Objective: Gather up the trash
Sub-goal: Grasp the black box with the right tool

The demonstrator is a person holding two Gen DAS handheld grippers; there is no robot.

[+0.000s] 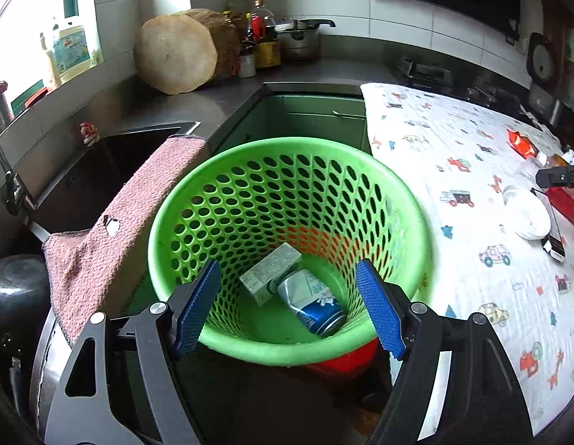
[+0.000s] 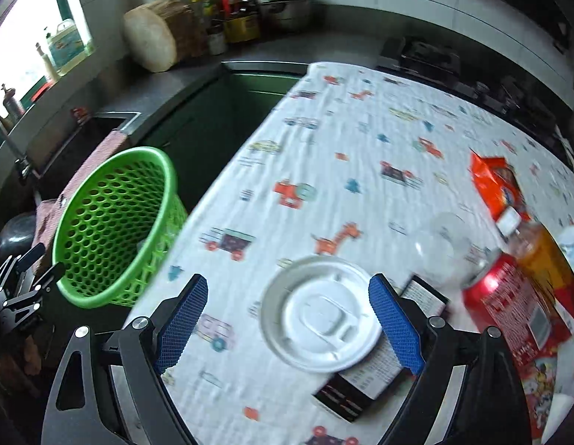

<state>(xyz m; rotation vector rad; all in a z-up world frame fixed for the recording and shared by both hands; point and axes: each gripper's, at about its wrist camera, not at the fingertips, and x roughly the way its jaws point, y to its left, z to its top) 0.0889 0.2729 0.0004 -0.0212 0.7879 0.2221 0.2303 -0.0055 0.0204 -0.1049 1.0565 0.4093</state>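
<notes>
My left gripper [image 1: 288, 307] is open and empty, just above the near rim of a green perforated basket [image 1: 227, 200]. Inside the basket lie a small grey-green carton [image 1: 270, 278] and a blue-and-white can [image 1: 316, 306]. My right gripper [image 2: 288, 324] is open over the patterned tablecloth [image 2: 342, 155], with a white plastic cup lid [image 2: 320, 311] between its fingers. The lid rests partly on a black box [image 2: 364, 382]. To the right lie a red can [image 2: 505, 304], a bottle of orange drink [image 2: 539, 248], a clear cup [image 2: 442, 244] and an orange snack wrapper [image 2: 494, 181]. The basket [image 2: 112, 222] stands left of the table.
A pink cloth [image 1: 112, 237] hangs over the sink edge [image 1: 146, 133] beside the basket. A round wooden chopping block [image 1: 175, 53], sauce bottles [image 1: 259, 37] and a pot [image 1: 301, 37] stand on the far counter. A stove [image 2: 420, 55] lies beyond the table. A dark pan [image 1: 16, 289] sits at left.
</notes>
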